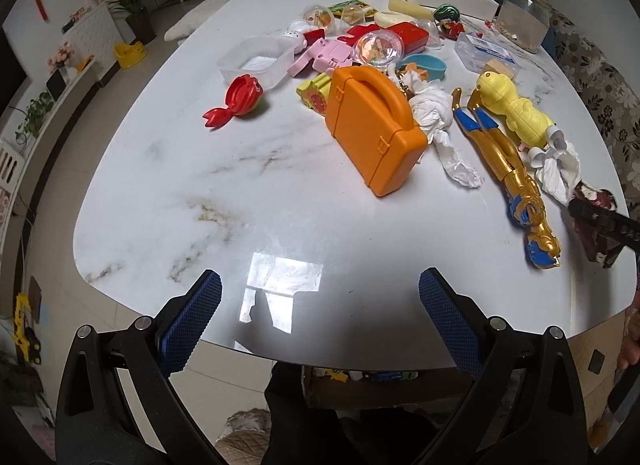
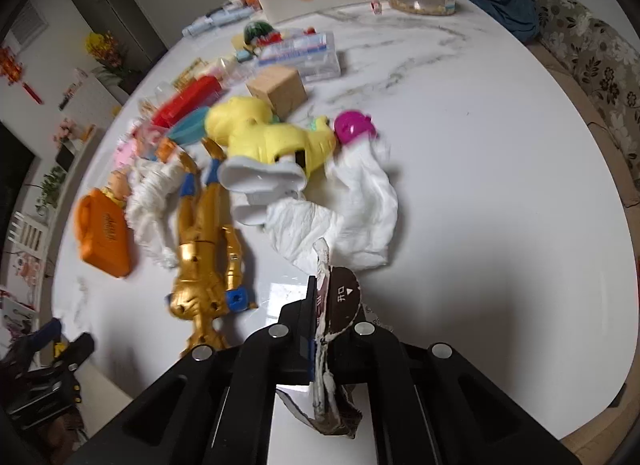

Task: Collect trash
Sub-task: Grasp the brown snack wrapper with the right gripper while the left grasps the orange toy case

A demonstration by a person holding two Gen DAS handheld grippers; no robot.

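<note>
Wrapper (image 2: 340, 301) — dark brown w/ white print on a rounded flap, torn white edge, crumpled at the bottom. Pinched flat in right gripper (image 2: 320, 305), jaws clamped on it, just above white marble table (image 2: 480, 185) near crumpled tissue (image 2: 360, 205). Left gripper (image 1: 320, 305) — spread wide, nothing between pads, over bare near edge.

We see a brown, torn snack wrapper (image 2: 338, 305) pinched upright near the table's (image 2: 500, 185) near edge; crumpled white tissues (image 2: 352, 209) lie just beyond.
</note>
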